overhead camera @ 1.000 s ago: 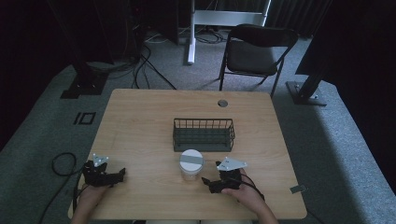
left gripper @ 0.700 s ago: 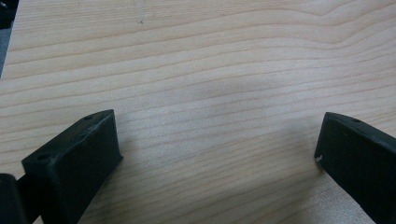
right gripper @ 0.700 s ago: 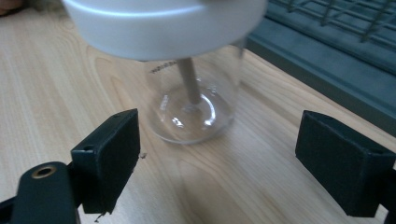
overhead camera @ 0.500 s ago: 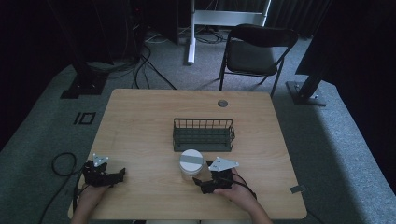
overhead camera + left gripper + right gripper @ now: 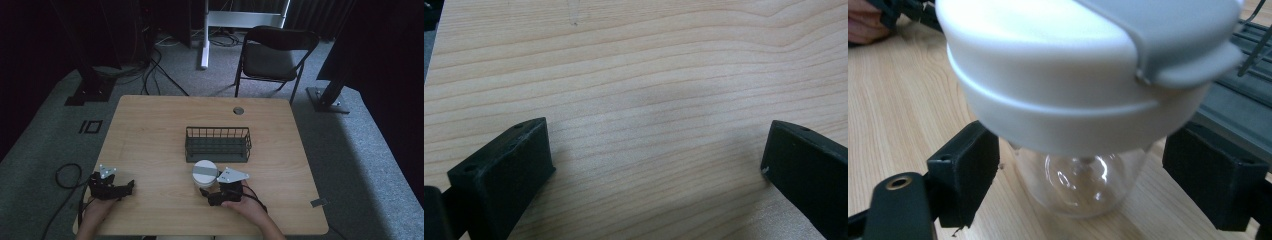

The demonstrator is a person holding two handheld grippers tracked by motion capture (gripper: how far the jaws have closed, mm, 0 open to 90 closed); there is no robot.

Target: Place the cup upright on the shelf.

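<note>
From the high view, a clear jar with a white lid (image 5: 204, 173) stands upright on the wooden table (image 5: 150, 130), just near of the wire basket (image 5: 218, 144), a little right of the table's middle. The right gripper (image 5: 210, 191) sits at the jar's near side, pointing toward it, while the left gripper (image 5: 127, 187) rests well apart at the near left corner, aimed right across bare wood. In the left gripper view, the two black jaws stand wide apart with nothing but table grain between them, so this gripper is open and idle. In the right gripper view, the jar (image 5: 1083, 105) looms close: its glass body sits between the spread jaws, one on either side, neither pad yet pressing the glass, and the broad white lid with its grey band overhangs both. The basket (image 5: 1243, 100) lies just behind on the far right. The risk, as I judge it, is a squeeze on smooth curved glass: the jar may slip or twist out. A lift too soon could catch the pads under the lid's overhang, and a push forward would knock the jar against the basket.
</note>
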